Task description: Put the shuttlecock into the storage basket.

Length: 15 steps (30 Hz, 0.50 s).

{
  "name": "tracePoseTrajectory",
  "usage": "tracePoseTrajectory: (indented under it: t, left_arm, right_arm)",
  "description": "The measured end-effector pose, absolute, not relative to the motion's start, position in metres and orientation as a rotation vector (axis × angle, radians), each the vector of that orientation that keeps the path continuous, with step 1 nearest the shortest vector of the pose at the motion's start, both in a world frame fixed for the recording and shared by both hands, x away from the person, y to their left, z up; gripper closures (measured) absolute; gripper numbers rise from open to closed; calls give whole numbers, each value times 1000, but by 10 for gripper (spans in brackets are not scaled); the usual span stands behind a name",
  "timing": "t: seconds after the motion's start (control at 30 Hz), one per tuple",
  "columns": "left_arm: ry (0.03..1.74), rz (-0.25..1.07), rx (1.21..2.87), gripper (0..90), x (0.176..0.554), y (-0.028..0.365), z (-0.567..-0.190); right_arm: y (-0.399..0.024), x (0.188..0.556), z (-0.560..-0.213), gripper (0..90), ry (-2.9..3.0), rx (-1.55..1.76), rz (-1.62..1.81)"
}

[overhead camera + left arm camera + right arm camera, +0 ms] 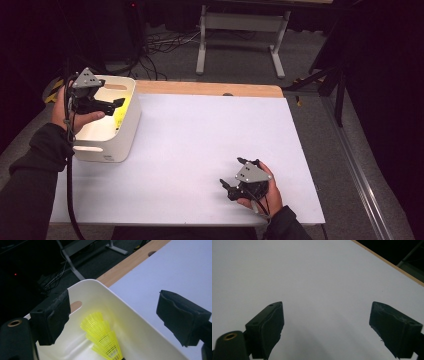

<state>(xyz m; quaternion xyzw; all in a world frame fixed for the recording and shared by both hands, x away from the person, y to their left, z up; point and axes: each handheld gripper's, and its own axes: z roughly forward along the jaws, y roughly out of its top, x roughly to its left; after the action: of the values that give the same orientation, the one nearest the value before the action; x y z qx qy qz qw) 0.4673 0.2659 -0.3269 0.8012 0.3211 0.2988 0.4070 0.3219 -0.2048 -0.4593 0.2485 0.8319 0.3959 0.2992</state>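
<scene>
While both claws gape empty, yellow shuttlecocks (103, 340) stacked in white bin (140, 325), skirts pointing up-left.

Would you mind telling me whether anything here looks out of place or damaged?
Nothing stands out. The yellow shuttlecocks lie nested inside the white bin, below the open left tongs; the right tongs hang open above the table.

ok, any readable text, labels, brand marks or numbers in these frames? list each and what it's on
None readable.
White bin: a small dark mark low on its front wall, too small and blurred to read.
Yellow shuttlecocks in the bin: no print visible.
Left hand-held gripper and right hand-held gripper: grey plates and black jaws show no lettering.
White tabletop: blank.
</scene>
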Motion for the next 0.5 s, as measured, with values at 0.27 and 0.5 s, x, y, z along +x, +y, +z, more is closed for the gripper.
tracePoseTrajectory:
  t: [0.27, 0.5]
  left_arm:
    - [739, 736, 1985, 102, 455, 263, -325]
    - [725, 748, 1950, 73, 448, 260, -324]
  right_arm:
    - [-207, 322, -457, 136, 2191, 661, 1053]
    - [-208, 321, -456, 136, 2186, 661, 1057]
